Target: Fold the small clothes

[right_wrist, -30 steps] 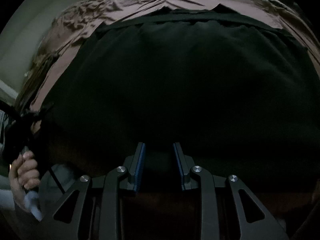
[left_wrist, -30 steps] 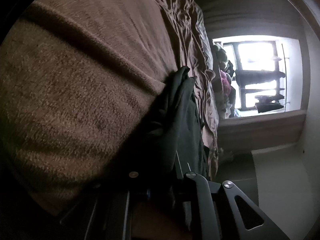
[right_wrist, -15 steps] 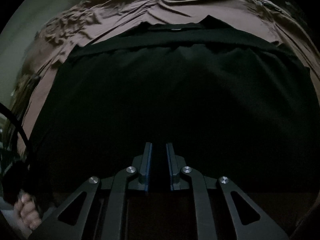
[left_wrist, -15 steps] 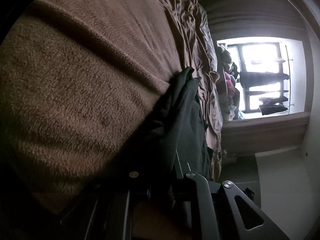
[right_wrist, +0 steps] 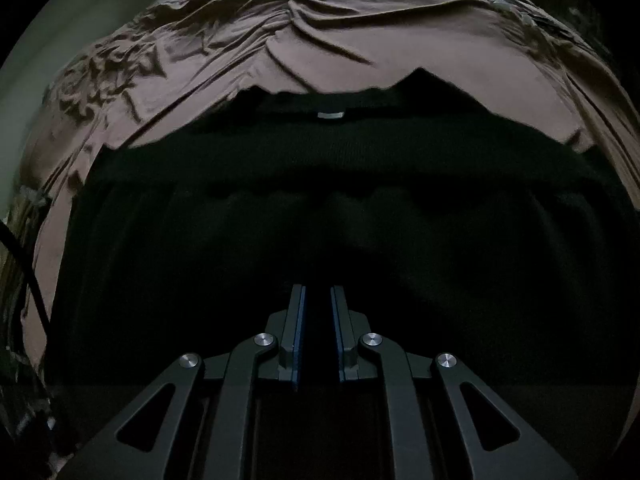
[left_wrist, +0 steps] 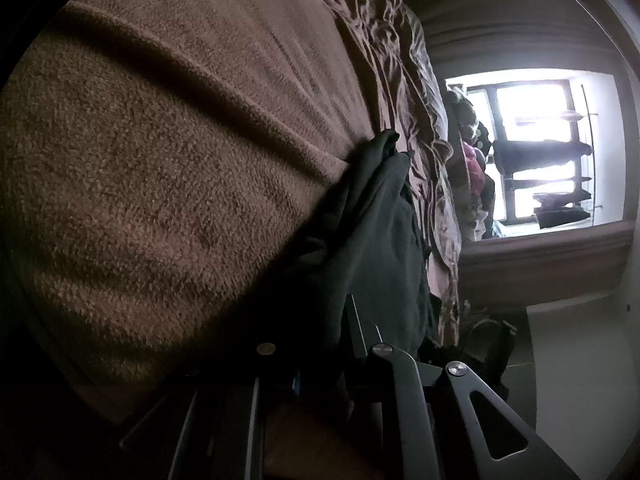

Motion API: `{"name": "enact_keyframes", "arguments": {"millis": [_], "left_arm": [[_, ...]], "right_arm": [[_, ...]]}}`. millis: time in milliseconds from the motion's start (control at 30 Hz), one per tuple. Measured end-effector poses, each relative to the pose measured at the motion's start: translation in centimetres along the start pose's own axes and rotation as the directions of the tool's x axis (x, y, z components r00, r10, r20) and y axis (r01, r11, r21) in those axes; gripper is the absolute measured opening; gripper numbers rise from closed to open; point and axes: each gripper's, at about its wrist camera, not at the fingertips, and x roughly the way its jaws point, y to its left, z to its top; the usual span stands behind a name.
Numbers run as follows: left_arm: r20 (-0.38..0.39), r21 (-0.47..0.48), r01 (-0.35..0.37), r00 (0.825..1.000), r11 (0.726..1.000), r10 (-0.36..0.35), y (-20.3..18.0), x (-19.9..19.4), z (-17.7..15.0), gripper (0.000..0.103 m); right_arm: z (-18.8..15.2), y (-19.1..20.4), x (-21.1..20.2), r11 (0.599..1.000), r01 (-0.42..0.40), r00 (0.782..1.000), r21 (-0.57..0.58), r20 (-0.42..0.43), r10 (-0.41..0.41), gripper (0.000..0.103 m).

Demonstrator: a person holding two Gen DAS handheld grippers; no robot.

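Since the earlier frame the right gripper (right_wrist: 318,320) is drawing back over the black garment (right_wrist: 320,208), so that more of the brown bedsheet (right_wrist: 320,40) is appearing beyond the cloth, and its jaws have just been closing. Now they are standing nearly together with only a narrow dark slot between the blue pads; whether a thin fold of cloth is caught there I cannot tell, because everything near the tips is too dark. Directly under and ahead of this gripper the garment is lying spread flat, with its long axis running across, from left to right. Farther ahead a ribbed band is crossing it, and beyond that the collar edge with a small pale label (right_wrist: 331,115) is pointing away from the gripper. The left gripper (left_wrist: 320,344) is hardly moving; it is clamped on a bunched corner of the same dark cloth (left_wrist: 360,232), which is rising from its tips against a brown fuzzy blanket (left_wrist: 160,160) on its left. Far beyond, a bright window (left_wrist: 536,148) is showing. I judge that the coming fold depends on the near hem, which is lying closest to the right gripper.
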Motion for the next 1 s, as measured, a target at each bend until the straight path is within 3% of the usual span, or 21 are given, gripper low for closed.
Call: {"name": "enact_keyframes", "arguments": {"millis": [167,333,533,800,1000], "left_arm": [[-0.006,0.005,-0.003,1.0,1.0,0.003,-0.3,0.4,0.0,0.015],[-0.025,-0.015,0.078,0.997,0.997,-0.078,0.2,0.1,0.4,0.012],[-0.042,0.003,0.211,0.977,0.977,-0.211,-1.2,-1.3,1.0,0.011],[-0.077,0.052,0.299,0.952,0.953,-0.295,-4.7,-1.6,1.2,0.01],[-0.111,0.09,0.347,0.935,0.933,-0.337,-7.3,-1.6,1.1,0.01]], "right_arm": [[2.5,-0.3,2.1,1.0,-0.004,1.0,0.016,-0.003,0.004,0.009],[3.0,0.1,2.4,1.0,0.017,1.0,0.013,-0.013,-0.017,0.009],[-0.2,0.1,0.6,1.0,-0.026,0.998,-0.015,-0.051,0.026,0.009],[-4.9,-0.8,-1.5,0.995,-0.102,0.989,0.017,-0.11,0.103,0.009],[-7.2,-1.7,-2.7,0.987,-0.143,0.983,0.067,-0.107,0.15,0.009]]}}
